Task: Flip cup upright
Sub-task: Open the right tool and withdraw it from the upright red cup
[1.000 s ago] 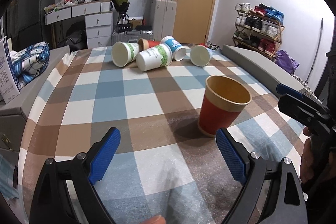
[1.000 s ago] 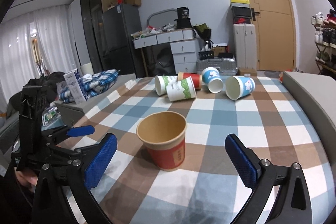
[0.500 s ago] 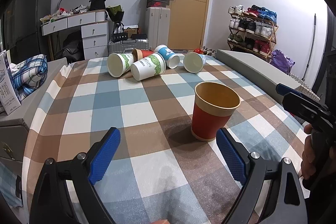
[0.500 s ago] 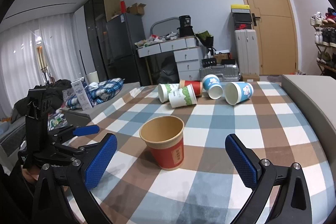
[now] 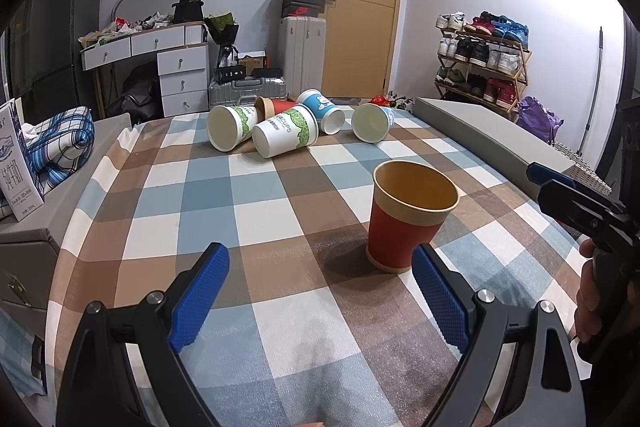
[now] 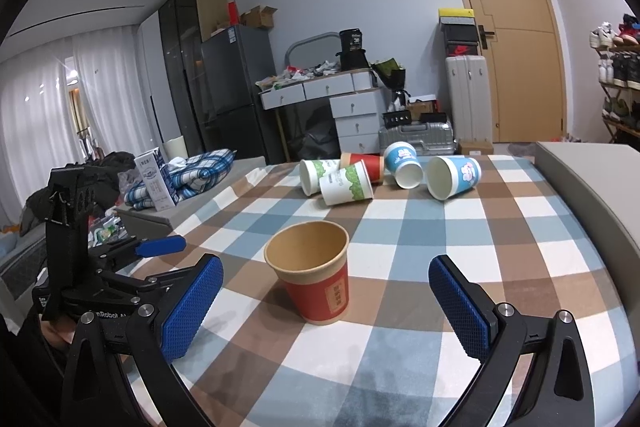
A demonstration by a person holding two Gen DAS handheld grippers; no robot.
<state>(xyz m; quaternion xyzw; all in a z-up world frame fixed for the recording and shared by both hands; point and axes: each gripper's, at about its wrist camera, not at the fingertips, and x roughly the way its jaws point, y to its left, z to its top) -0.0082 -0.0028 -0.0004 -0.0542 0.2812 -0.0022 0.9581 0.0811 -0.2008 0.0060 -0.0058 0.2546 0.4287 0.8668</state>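
Looking through both wrist cameras, I saw the red cup (image 5: 408,223) standing upright, mouth up, on the checked tablecloth (image 5: 256,219). My left gripper (image 5: 320,291) hung just short of it with its blue pads spread wide, nothing between them, the cup just beyond the right-hand pad. My right gripper (image 6: 326,307) also had its fingers wide apart, the cup ahead between them, untouched. At the far end five tipped cups (image 6: 346,183) lay clustered on their sides.
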